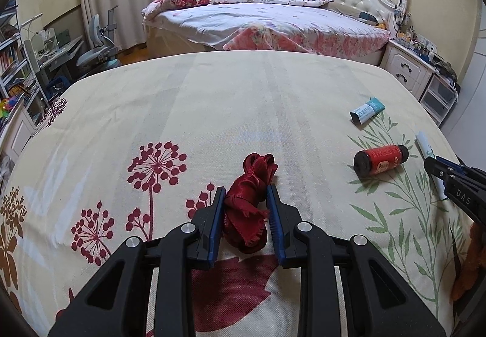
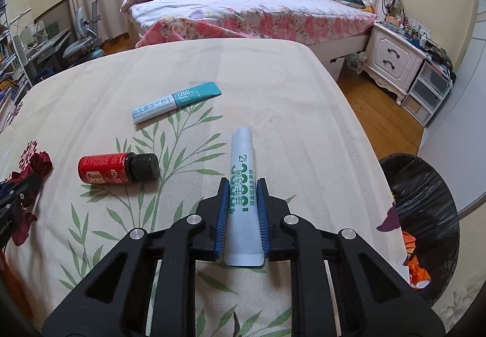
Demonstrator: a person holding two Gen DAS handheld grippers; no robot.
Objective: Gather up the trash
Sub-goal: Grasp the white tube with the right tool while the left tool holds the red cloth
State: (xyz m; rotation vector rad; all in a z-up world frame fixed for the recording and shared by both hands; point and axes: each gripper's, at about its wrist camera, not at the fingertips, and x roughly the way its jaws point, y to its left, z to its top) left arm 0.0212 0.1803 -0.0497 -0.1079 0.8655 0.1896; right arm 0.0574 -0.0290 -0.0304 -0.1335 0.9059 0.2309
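My left gripper (image 1: 246, 190) is shut on a bundle of dark red ribbon (image 1: 250, 203) that rests on the flowered tablecloth (image 1: 231, 106). My right gripper (image 2: 242, 185) is shut on a white sachet with green print (image 2: 243, 197), its blue pads pressing both long edges. A small red bottle with a black cap (image 2: 117, 168) lies on its side to the left of the sachet. Farther back lies a white and teal sachet (image 2: 174, 101). In the left wrist view the bottle (image 1: 381, 159) and the teal sachet (image 1: 367, 110) lie to the right, beside the right gripper (image 1: 432, 165).
A bin lined with a black bag (image 2: 425, 215) stands off the table's right edge, with orange scraps inside. Beyond the table are a bed (image 2: 249, 12), a white nightstand (image 2: 391, 60), a desk with a chair (image 1: 97, 45) and wooden floor.
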